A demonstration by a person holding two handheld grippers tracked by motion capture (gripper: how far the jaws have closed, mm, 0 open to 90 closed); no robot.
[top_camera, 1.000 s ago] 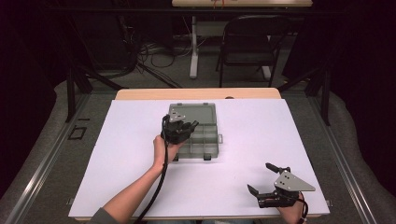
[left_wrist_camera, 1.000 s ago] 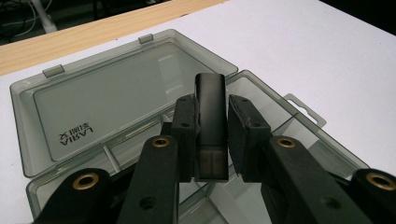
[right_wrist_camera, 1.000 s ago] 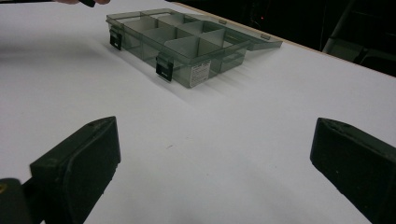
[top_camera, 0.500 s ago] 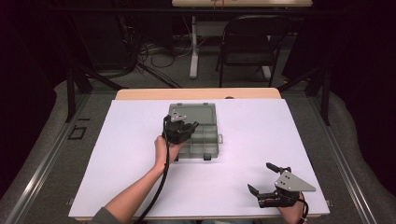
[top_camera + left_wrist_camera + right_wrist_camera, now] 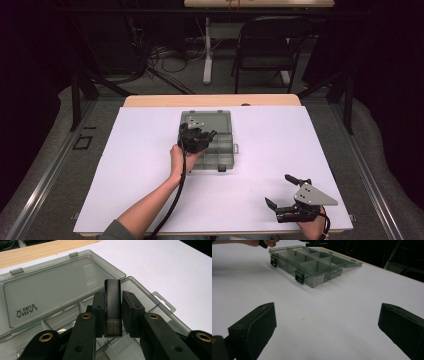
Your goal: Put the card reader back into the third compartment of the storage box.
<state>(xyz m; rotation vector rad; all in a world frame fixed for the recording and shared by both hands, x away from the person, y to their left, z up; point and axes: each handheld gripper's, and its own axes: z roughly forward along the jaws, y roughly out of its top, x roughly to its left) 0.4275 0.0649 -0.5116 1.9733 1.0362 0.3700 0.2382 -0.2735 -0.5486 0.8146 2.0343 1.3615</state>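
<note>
A smoky clear plastic organizer box (image 5: pixel 226 156) lies open at the table's middle, its lid (image 5: pixel 209 119) folded back flat toward the far side. My left gripper (image 5: pixel 199 136) hovers over the box's left compartments, shut on a small black rectangular block (image 5: pixel 112 298) that stands upright between the pads. In the left gripper view the divided tray (image 5: pixel 144 293) and the lid (image 5: pixel 50 287) lie just beyond the jaws. My right gripper (image 5: pixel 278 190) rests near the front right edge, open and holding nothing. In the right gripper view (image 5: pixel 327 322) the box (image 5: pixel 312 265) sits far ahead.
White paper (image 5: pixel 300 145) covers the table, with a strip of bare wood (image 5: pixel 210 100) along the far edge. A folding chair (image 5: pixel 267 47) and cables stand on the floor beyond. The person's left hand (image 5: pixel 257 242) shows beside the box.
</note>
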